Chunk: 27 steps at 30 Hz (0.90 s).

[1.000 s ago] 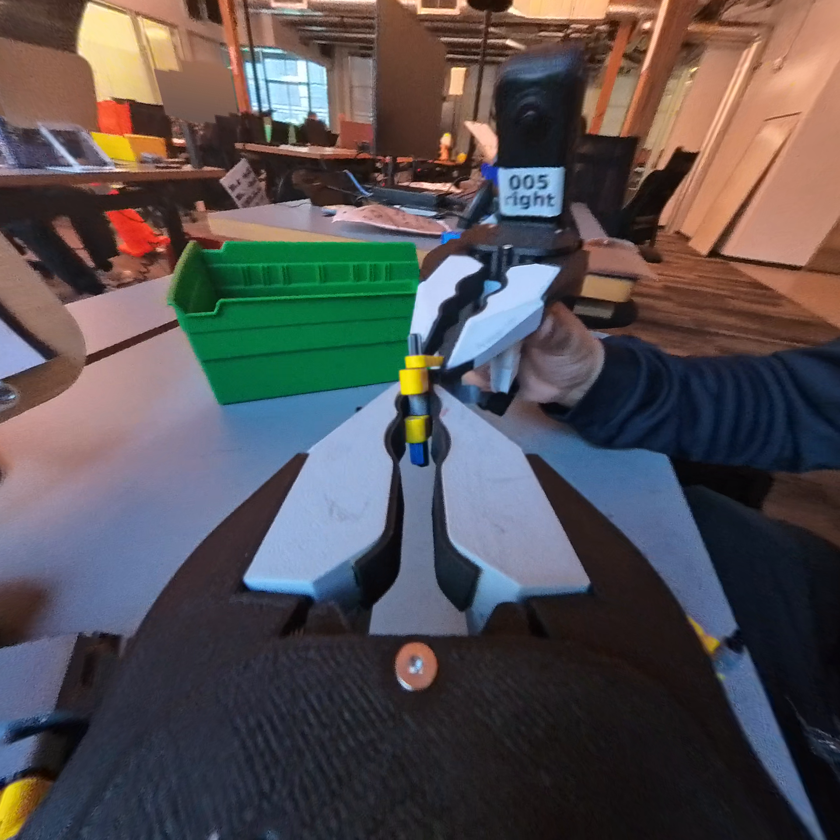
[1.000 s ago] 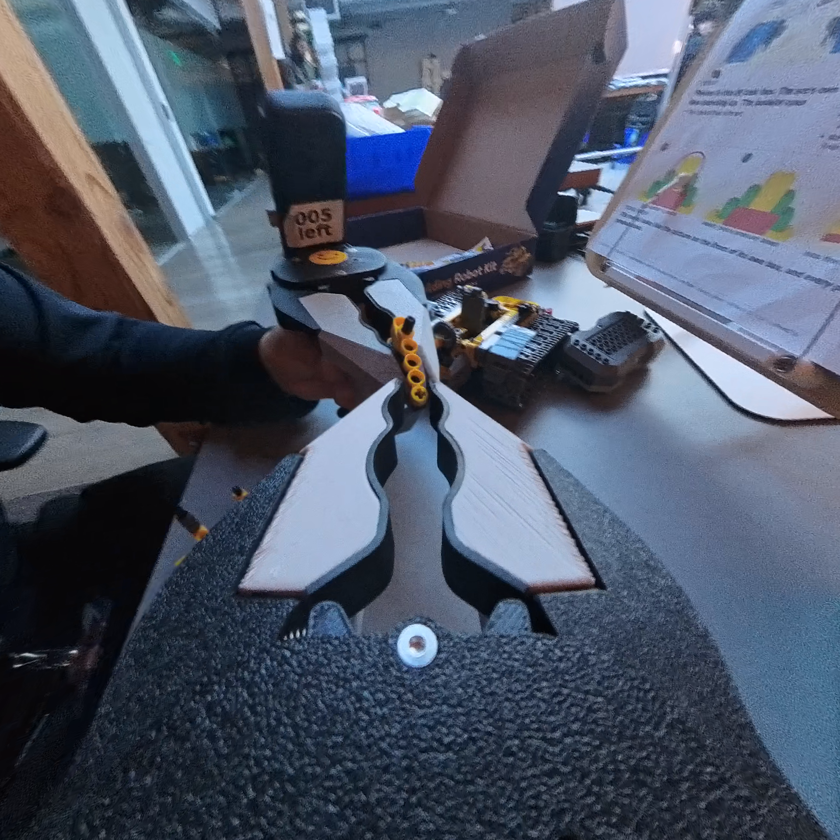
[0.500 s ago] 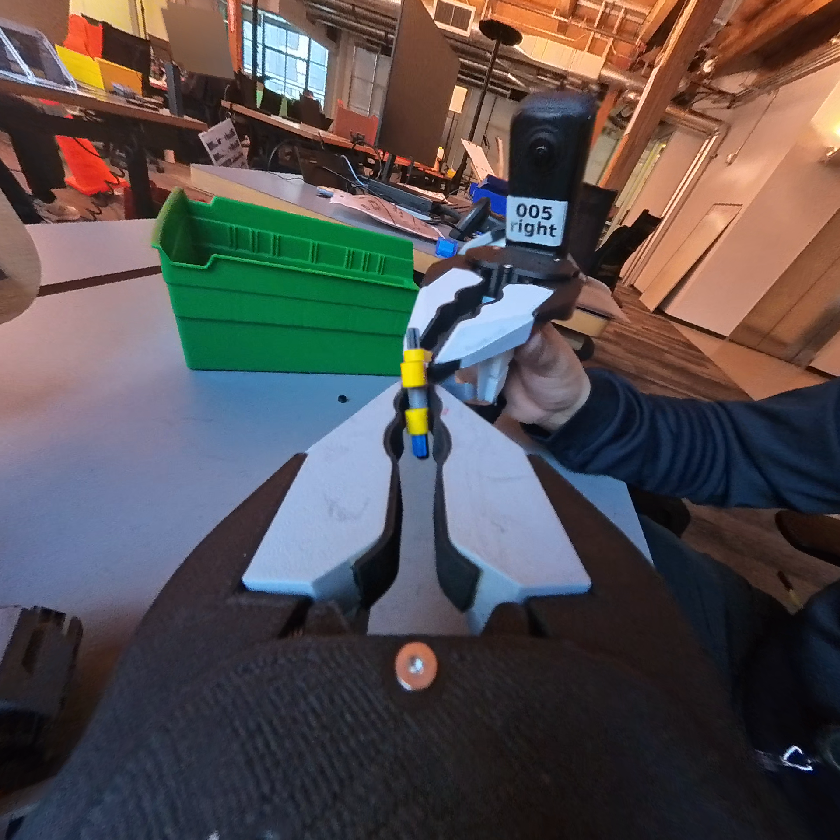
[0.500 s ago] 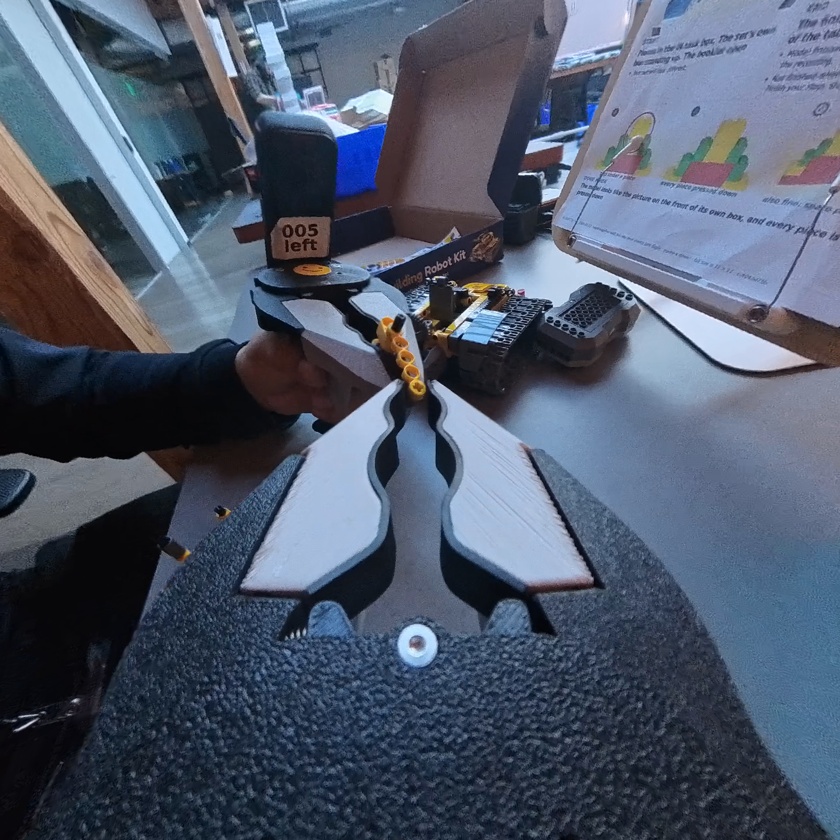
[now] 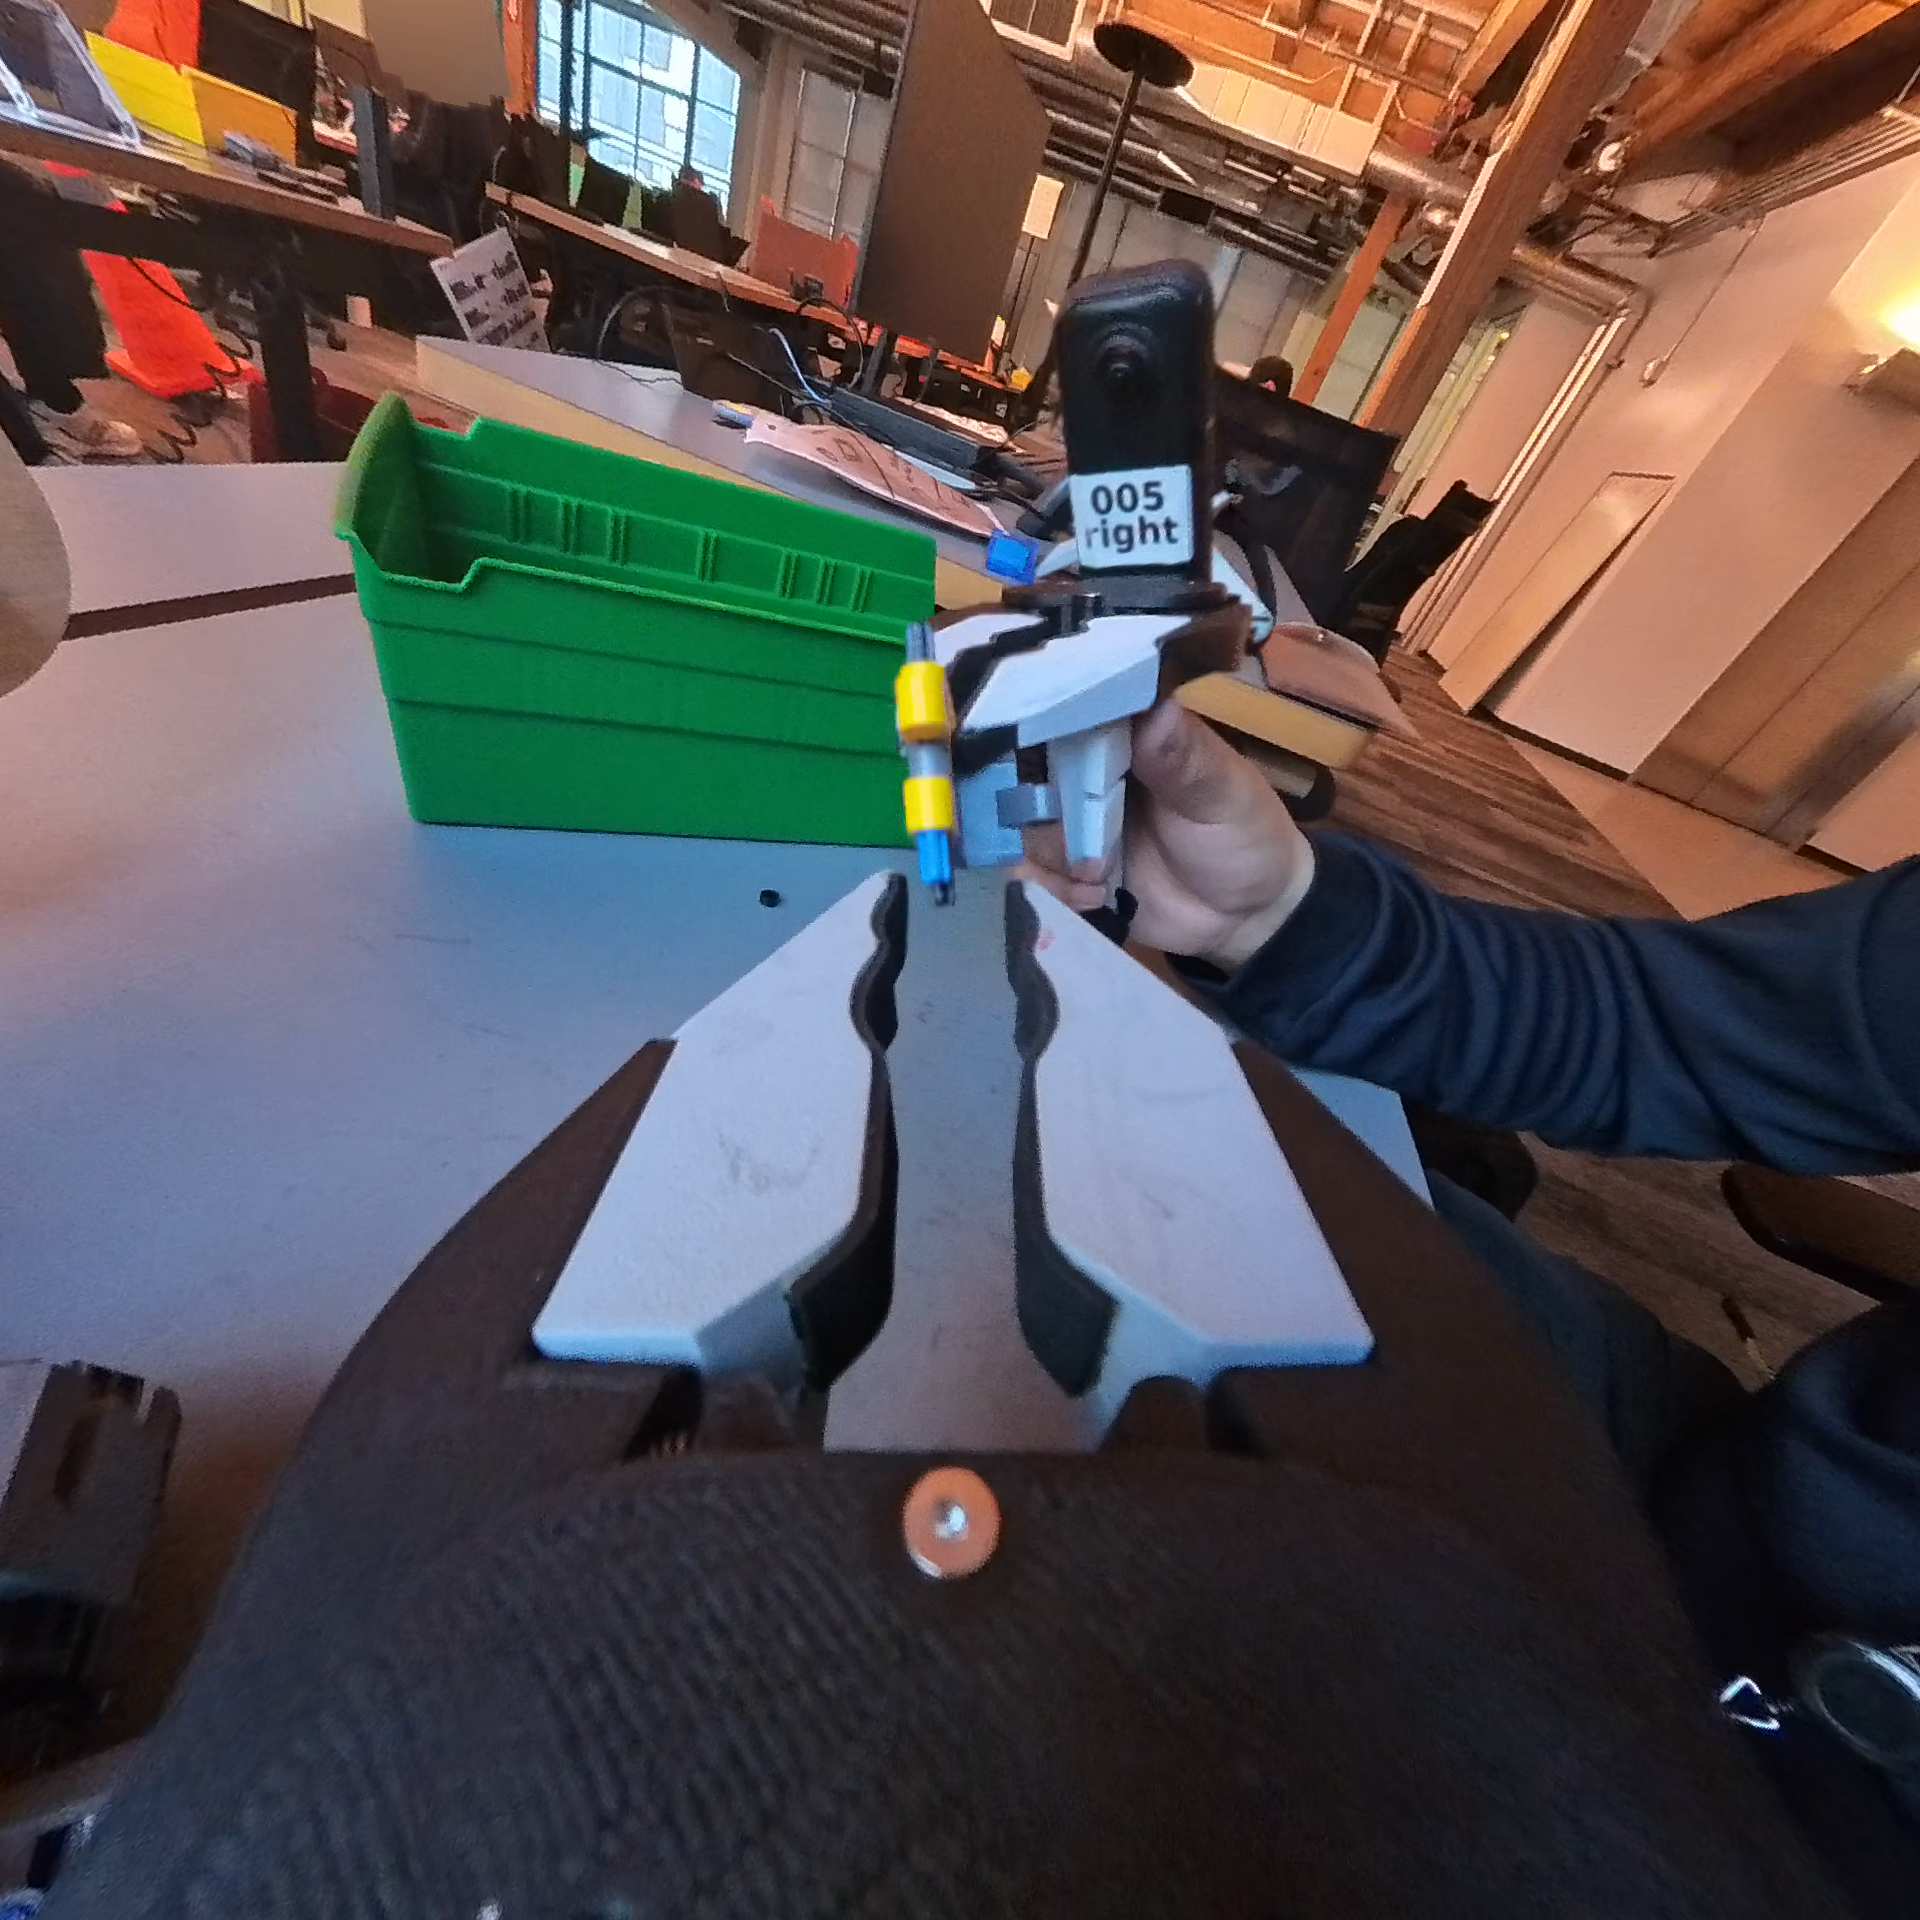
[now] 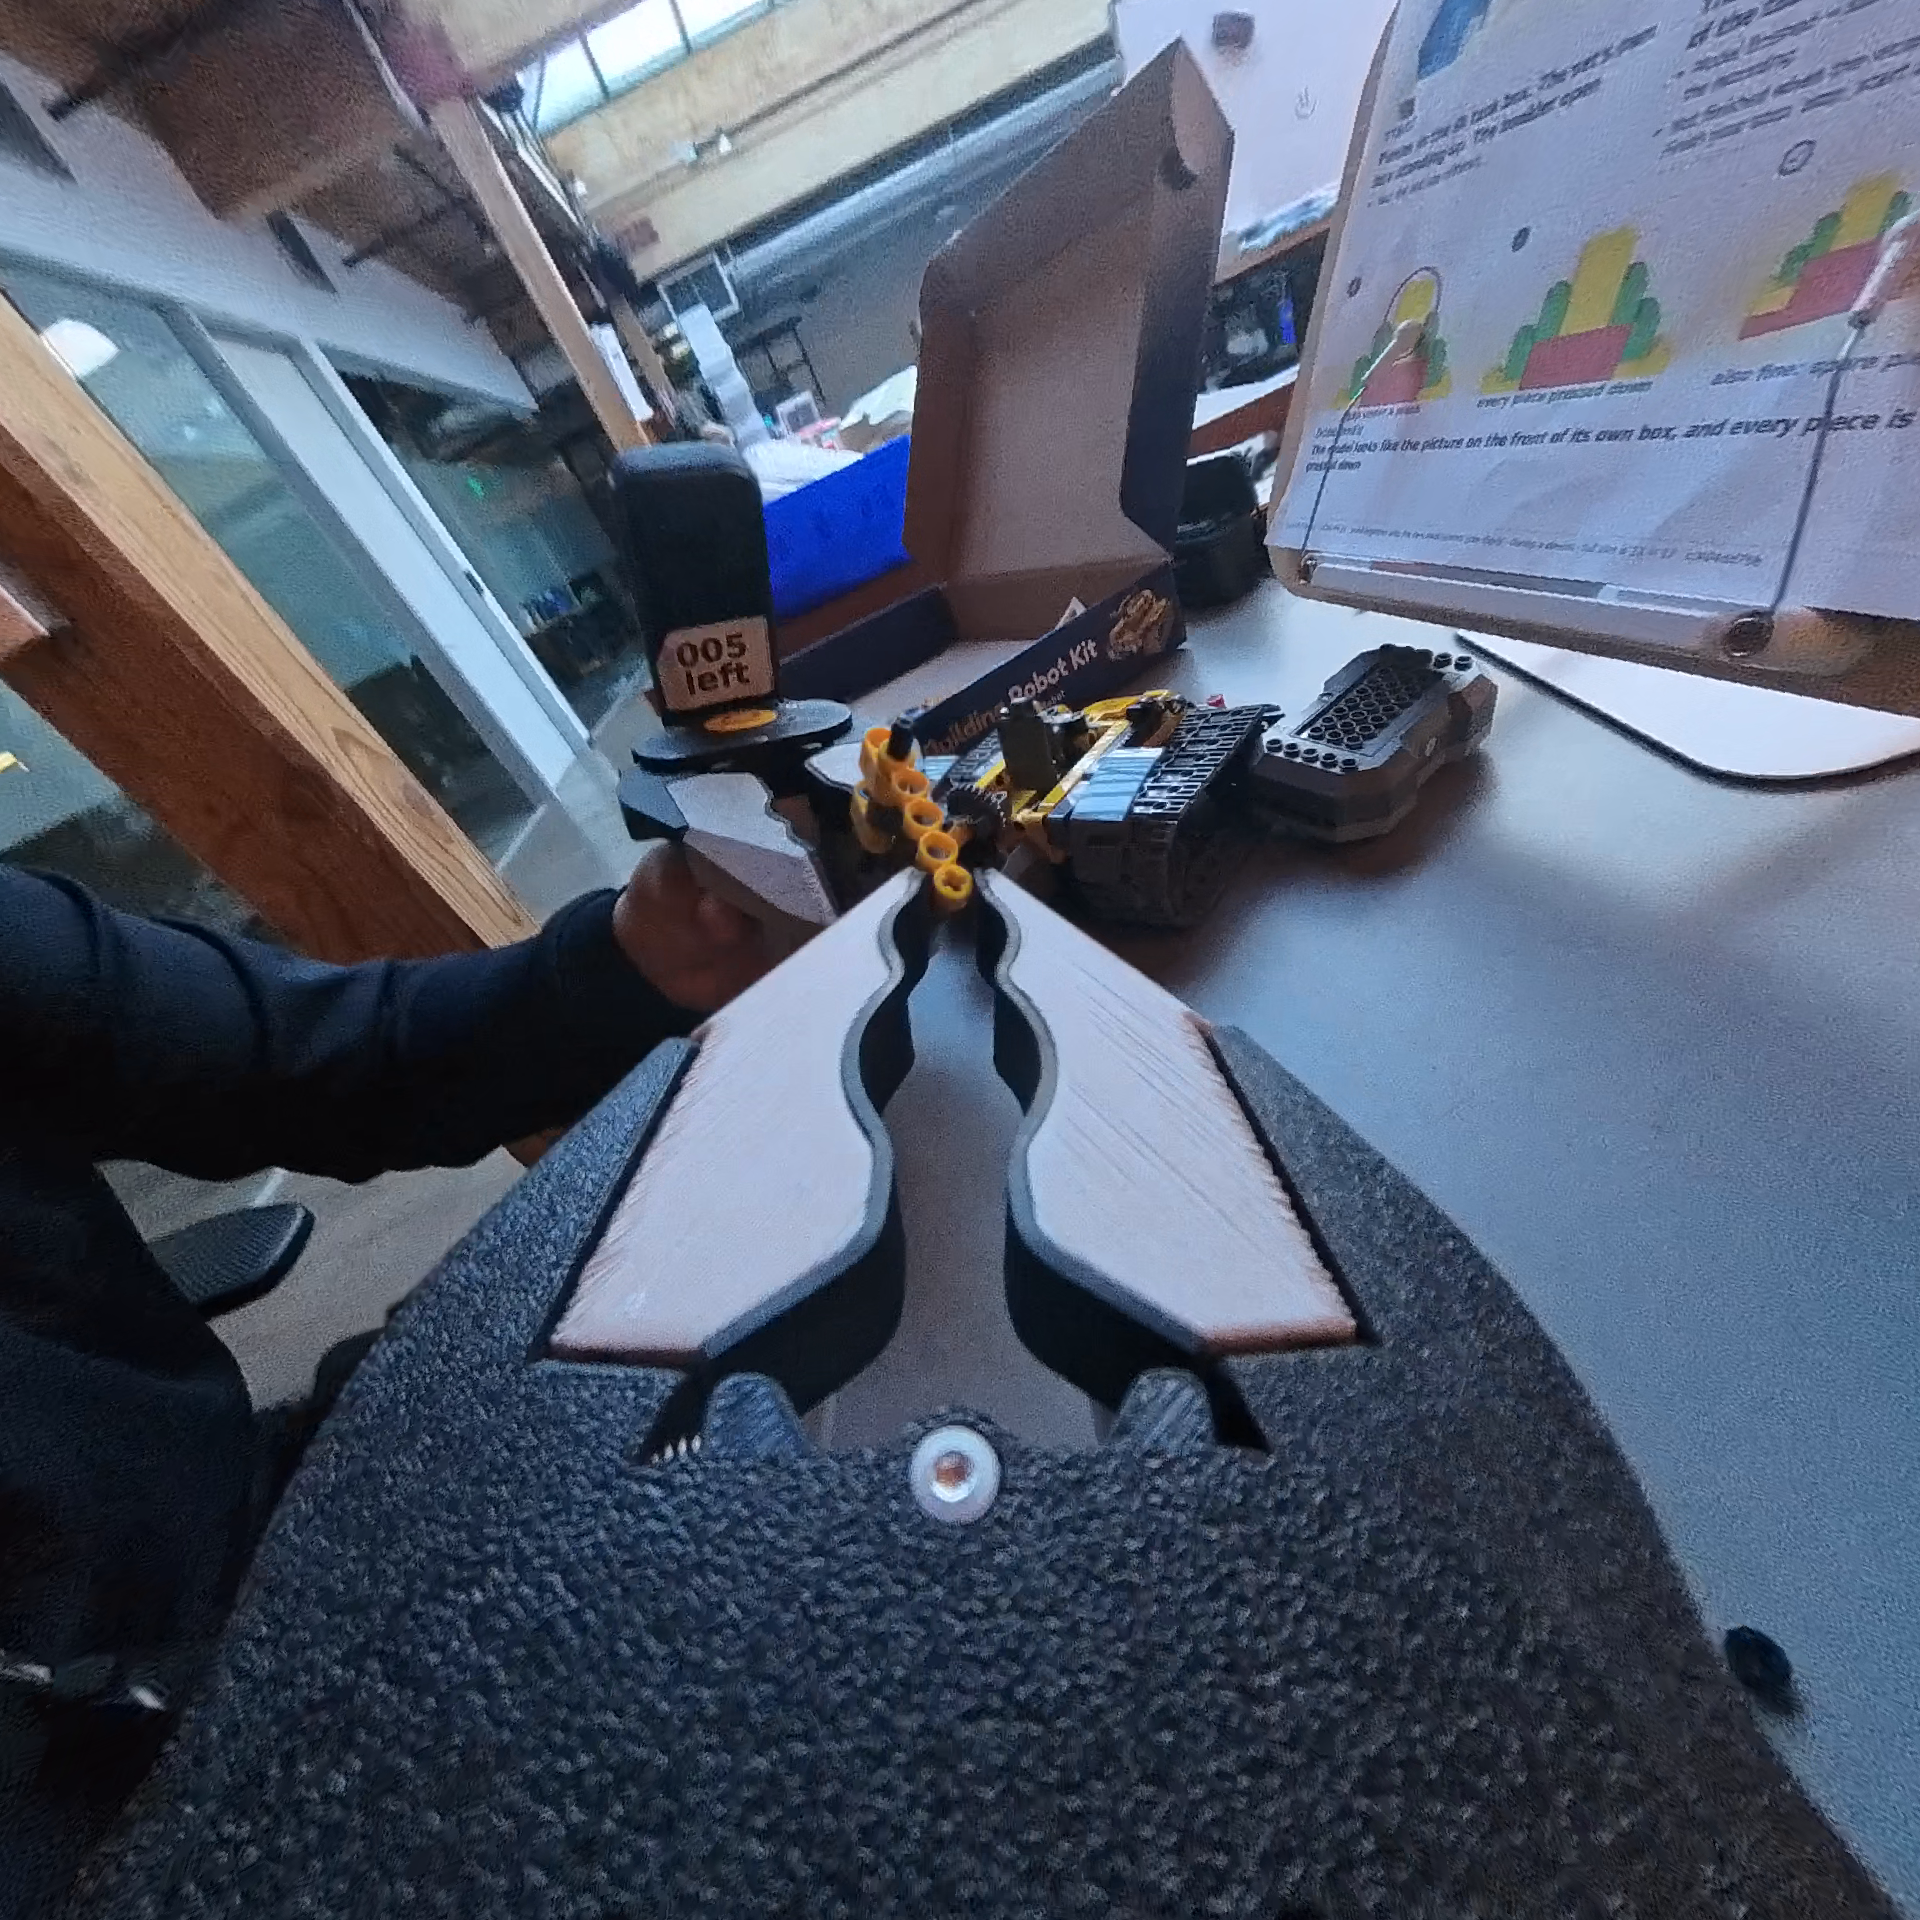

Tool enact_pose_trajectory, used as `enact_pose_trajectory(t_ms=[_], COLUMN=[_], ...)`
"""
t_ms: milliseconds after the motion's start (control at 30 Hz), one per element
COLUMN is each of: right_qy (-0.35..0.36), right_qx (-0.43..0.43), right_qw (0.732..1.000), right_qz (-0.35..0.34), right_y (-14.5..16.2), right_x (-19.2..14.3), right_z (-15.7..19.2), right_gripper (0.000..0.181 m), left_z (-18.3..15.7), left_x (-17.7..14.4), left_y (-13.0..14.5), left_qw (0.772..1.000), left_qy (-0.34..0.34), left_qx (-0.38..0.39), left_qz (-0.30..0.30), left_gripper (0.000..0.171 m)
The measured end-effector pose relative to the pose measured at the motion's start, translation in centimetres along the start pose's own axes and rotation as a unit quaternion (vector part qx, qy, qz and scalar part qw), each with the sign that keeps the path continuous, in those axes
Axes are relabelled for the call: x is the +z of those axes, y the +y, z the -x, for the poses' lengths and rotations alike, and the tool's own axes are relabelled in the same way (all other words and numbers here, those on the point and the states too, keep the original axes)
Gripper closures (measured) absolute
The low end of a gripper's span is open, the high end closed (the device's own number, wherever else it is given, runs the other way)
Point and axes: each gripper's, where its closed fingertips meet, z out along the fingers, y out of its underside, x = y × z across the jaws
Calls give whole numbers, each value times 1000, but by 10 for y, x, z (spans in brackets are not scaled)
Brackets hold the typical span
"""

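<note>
Looking along left wrist view: the left gripper (image 5: 951, 896) stands with its jaws parted and nothing between them, above the grey table (image 5: 260, 1018).
Piece ahead: a small brick assembly (image 5: 925, 758), a grey and blue axle with two yellow bushes, hangs upright just beyond the left fingertips, apart from them.
Right gripper in this view: the right gripper (image 5: 940, 727) is clamped on that brick assembly, held by a hand (image 5: 1205, 842) in a dark sleeve.
Behind: a green bin (image 5: 634, 675) sits on the table, well behind the piece.

Right wrist view: the right gripper (image 6: 951, 885) is closed on the lower end of the brick assembly (image 6: 914, 816), seen here as a yellow holed beam tilting up and left.
Left gripper in this view: the left gripper (image 6: 821, 821) is just behind the beam; its jaw state cannot be told here.
Table beyond: a yellow and black brick vehicle (image 6: 1101, 800) and a dark grey brick piece (image 6: 1371, 727) lie near an open cardboard box (image 6: 1039, 436) and a stand with a printed sheet (image 6: 1621, 312).
</note>
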Motion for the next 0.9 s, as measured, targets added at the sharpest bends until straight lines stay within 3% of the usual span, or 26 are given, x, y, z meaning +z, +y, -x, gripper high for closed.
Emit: enact_pose_trajectory(t_ms=[267, 600, 633, 733, 833, 900], right_qy=[-1, 30, 28, 12, -18, -37], right_qx=[24, -38, -46, -81, -108, -110], right_qw=[1000, 998, 998, 996, 993, 991], right_qz=[-8, 33, 32, 25, 40, 65], right_y=[-1, 8, 7, 0, 4, 14], right_x=[-3, 0, -1, -1, 2, 8], right_z=[-6, -6, -5, 5, 19, 26], right_gripper=[177, 176, 174, 143, 135, 139], left_z=[11, 8, 6, -2, -13, -19], left_x=[-5, -10, -10, -7, -2, 1], left_y=[-5, -8, -7, -5, 0, 4], left_qw=[999, 999, 1000, 1000, 999, 998], left_qy=[-41, -23, -18, 1, 28, 40], left_qx=[19, 20, 22, 31, 34, 39], left_qz=[-9, -17, -14, -5, 9, 18], left_gripper=[160, 168, 168, 169, 169, 169])
